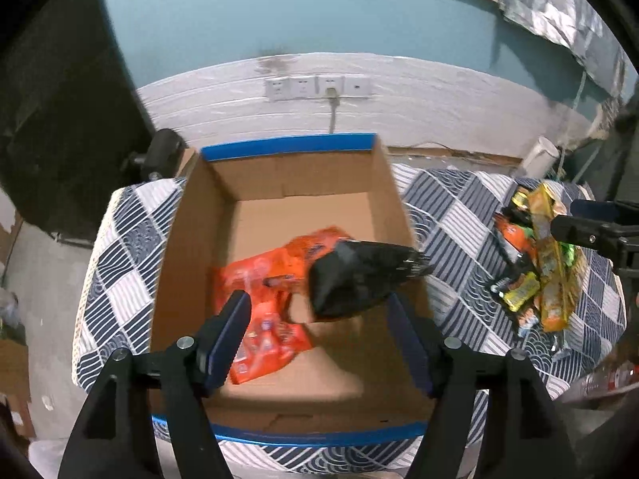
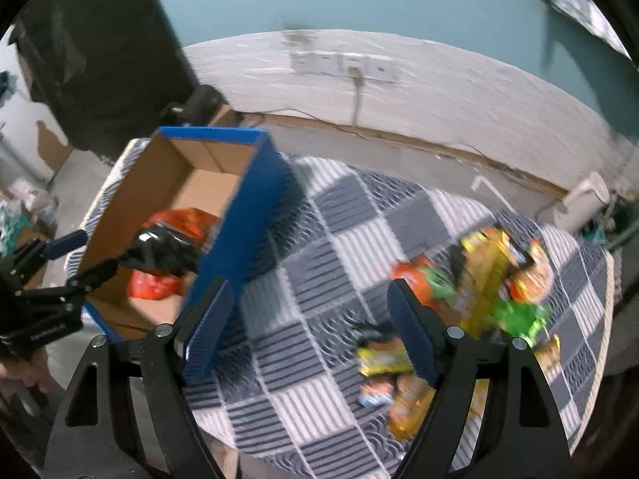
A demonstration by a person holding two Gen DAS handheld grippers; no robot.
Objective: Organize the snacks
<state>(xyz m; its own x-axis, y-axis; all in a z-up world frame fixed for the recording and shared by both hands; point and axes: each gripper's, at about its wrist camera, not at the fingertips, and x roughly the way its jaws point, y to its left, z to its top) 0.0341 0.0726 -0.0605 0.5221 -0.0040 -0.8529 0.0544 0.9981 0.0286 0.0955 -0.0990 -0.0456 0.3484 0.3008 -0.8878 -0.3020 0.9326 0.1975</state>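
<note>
A cardboard box (image 1: 287, 145) with a blue rim stands on the checked tablecloth (image 1: 451, 215). Orange snack packets (image 1: 259, 279) lie on its floor, and a black packet (image 1: 359, 279) rests partly on them. My left gripper (image 1: 319, 319) is open over the box's near half; the black packet shows between its fingertips, with neither pad on it. A pile of yellow, orange and green snacks (image 2: 499, 279) lies on the cloth to the right. My right gripper (image 2: 311, 319) is open above bare cloth between the box (image 2: 179, 199) and that pile, holding nothing.
Wall sockets (image 1: 315, 88) with a cable sit on the white wall behind the table. A dark cabinet (image 1: 60, 119) stands at the far left, and a white cylinder (image 1: 541, 155) beyond the table's right corner. The table's rounded front edge is close below both grippers.
</note>
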